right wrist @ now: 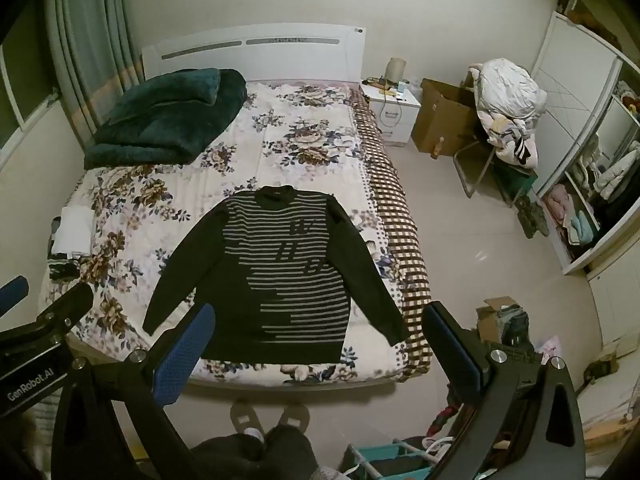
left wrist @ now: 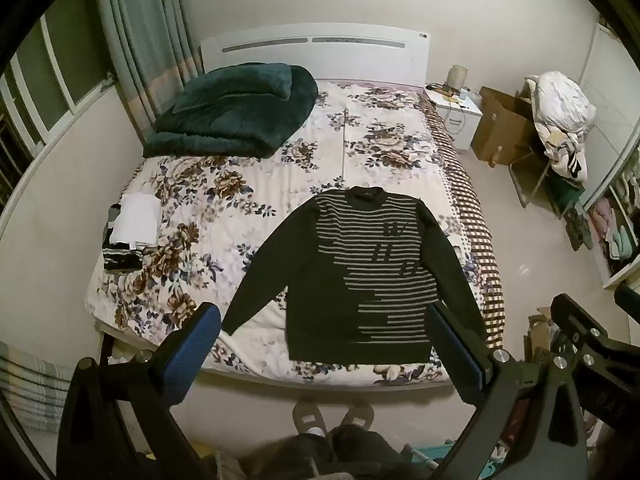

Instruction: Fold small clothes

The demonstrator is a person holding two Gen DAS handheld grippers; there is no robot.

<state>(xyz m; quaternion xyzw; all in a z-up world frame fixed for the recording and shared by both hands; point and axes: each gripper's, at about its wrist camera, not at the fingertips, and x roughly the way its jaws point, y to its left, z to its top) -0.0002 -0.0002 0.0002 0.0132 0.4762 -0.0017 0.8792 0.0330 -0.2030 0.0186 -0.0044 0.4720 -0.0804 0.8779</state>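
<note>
The left tool's (left wrist: pixel 324 336) finger hides the sweater's (left wrist: pixel 360 276) right cuff; its chest lettering is unreadable.

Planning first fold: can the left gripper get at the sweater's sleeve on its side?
Probably yes. The left gripper is open and empty above the foot of the bed; that sleeve lies flat with nothing on it.

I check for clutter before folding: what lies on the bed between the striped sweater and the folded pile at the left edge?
Nothing: only bare floral bedspread separates the sweater from the folded pile. The left wrist view shows it best.
</note>
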